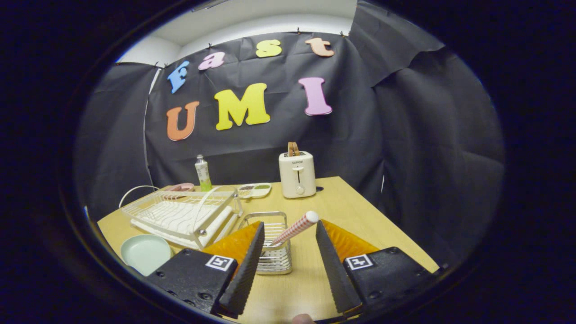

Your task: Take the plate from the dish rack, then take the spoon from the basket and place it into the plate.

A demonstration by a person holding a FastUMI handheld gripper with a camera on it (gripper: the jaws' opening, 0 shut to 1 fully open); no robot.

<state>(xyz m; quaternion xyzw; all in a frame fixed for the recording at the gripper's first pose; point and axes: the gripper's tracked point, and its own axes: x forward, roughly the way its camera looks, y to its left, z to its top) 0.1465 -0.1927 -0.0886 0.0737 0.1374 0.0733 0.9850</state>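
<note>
The gripper [288, 227] hangs over a pale wooden table [360, 211] with its jaws apart, nothing pressed between them. In the gap between the two fingers stands a wire basket [270, 245], close to the inner face of the left finger [245, 270] and partly hidden behind it. A spoon [294, 229] with a red-and-white checked handle sits in the basket, bowl end down inside it, and leans up and to the right, so that its rounded white handle tip lies just short of the tip of the right finger [330, 265]. Whether the handle touches either finger cannot be told, but neither finger presses on it.

To the left of the left finger, and a little beyond it, lies a white wire dish rack [180, 213] on its drip tray, with a curved handle arching over it. Nearer than the rack, just outside the left finger, a pale green plate [144, 252] lies flat on the table, clear of the rack.

Well beyond the fingers, near the far edge of the table, a cream toaster [297, 174] stands upright. Left of it lies a small divided tray [254, 190], then a slim bottle [203, 172] with a green base stands upright, and a pink dish [180, 186] lies behind the rack
</note>
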